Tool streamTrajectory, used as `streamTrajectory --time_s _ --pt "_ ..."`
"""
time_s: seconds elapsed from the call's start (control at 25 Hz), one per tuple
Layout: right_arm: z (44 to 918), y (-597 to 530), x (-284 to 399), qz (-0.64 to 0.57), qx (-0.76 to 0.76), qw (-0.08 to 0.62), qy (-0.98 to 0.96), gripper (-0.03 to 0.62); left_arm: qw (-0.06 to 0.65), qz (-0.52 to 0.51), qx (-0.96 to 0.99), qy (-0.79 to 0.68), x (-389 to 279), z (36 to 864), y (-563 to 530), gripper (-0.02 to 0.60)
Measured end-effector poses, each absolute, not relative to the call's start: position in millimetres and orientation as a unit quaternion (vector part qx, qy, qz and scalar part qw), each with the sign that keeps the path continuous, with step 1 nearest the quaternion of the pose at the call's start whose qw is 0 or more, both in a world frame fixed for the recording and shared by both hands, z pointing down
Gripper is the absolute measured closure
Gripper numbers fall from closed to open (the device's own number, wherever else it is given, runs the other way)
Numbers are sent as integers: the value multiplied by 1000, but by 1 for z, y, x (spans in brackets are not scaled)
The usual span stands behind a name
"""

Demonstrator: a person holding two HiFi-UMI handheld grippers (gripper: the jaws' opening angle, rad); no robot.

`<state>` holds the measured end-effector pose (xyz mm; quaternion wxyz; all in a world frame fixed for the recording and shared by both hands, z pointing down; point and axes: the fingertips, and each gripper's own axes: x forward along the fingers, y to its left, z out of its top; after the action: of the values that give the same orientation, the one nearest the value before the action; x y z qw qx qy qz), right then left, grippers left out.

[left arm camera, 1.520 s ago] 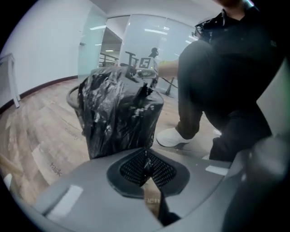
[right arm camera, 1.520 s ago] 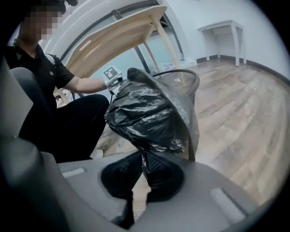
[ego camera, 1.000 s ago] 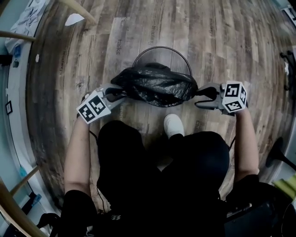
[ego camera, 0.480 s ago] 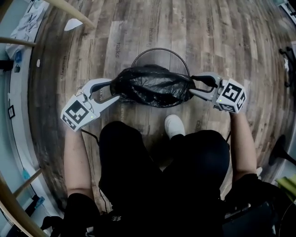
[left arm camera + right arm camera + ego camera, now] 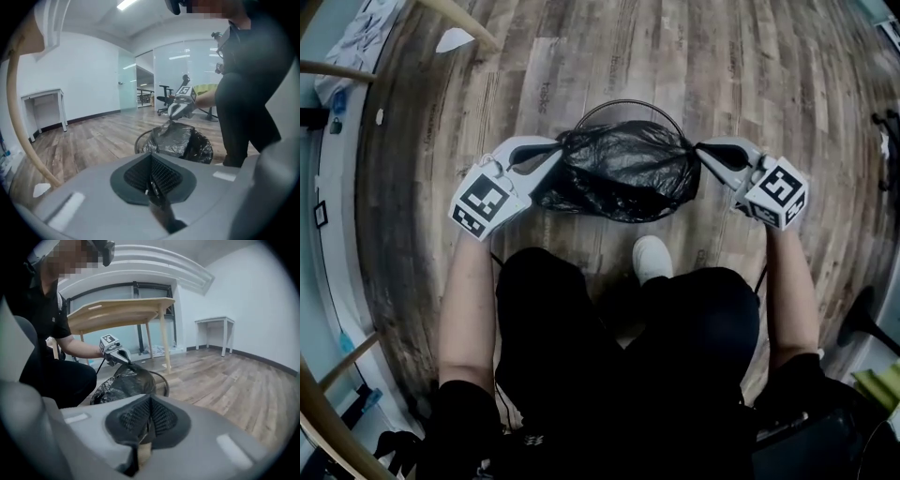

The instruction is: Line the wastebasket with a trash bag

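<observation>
A crumpled black trash bag (image 5: 623,169) hangs stretched between my two grippers, over the near side of the round wire wastebasket (image 5: 628,101) on the wood floor. My left gripper (image 5: 555,150) has just closed and pinches the bag's left edge; a sliver of black film shows between its pads (image 5: 151,183). On the bag's right edge my right gripper (image 5: 700,148) has also just closed, its pads (image 5: 149,420) pressed together on thin film. The bag (image 5: 180,140) and the basket rim (image 5: 139,140) lie ahead in the left gripper view, as in the right gripper view (image 5: 124,383).
The person's white shoe (image 5: 653,253) stands just before the basket. A wooden table leg (image 5: 455,19) and a white scrap (image 5: 455,39) lie at the far left. A white desk (image 5: 44,101) and an office chair (image 5: 166,96) stand farther off.
Both grippers stood open beside the bag half a second ago; now they are shut on its edges. They have moved up and away from the person, and the bag now sits higher over the basket.
</observation>
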<state>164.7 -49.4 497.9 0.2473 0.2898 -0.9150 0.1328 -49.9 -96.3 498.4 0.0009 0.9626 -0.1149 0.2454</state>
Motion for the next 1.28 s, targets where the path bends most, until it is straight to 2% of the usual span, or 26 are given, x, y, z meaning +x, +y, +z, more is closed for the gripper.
streamTrajectory --time_s 0.16,0.32,0.56,0.92,1.12,1.28 --pt "501 -73 170 135 310 229 -913 591 12 235 960 -153 -47 500 -122 574" --pt "499 -106 177 123 340 211 -908 591 -16 257 950 -175 -43 508 -144 574" --pt "482 -136 195 121 374 153 -907 591 24 182 950 -252 -60 491 -169 574" --pt "555 -163 201 186 376 192 -887 591 78 248 925 -277 -45 564 -205 574" --pt "623 -156 201 248 366 243 -863 591 116 310 909 -254 -39 620 -195 574" --pt "657 -142 194 279 363 253 -852 591 129 345 898 -242 -44 651 -180 574"
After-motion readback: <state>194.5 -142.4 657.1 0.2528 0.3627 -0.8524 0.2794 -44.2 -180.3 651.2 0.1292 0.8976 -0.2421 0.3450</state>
